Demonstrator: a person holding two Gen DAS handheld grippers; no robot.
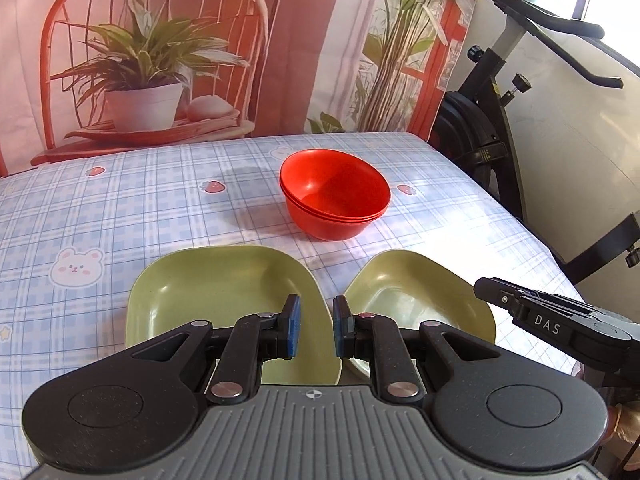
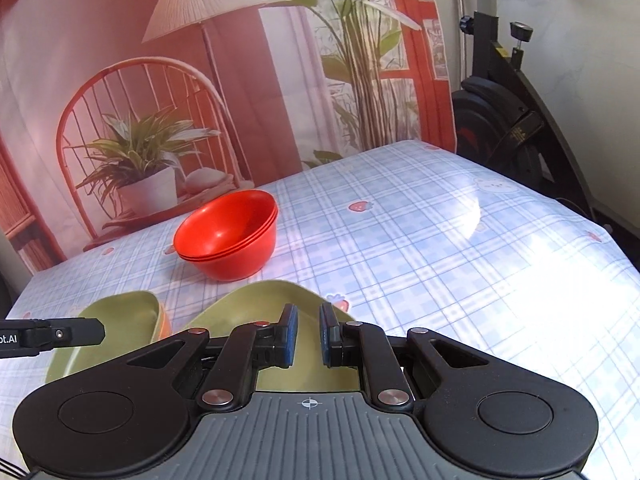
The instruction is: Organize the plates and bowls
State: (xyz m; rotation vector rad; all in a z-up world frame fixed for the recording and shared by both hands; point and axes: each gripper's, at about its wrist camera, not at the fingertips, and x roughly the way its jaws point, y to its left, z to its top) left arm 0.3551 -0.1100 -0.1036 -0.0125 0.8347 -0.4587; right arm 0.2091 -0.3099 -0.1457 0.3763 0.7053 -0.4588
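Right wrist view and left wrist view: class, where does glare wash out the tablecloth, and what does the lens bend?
Right wrist view: glare bleaches the tablecloth at right; the exercise bike frame bows. Left wrist view: milder sheen right of the stacked red bowls; the table's far edge curves.
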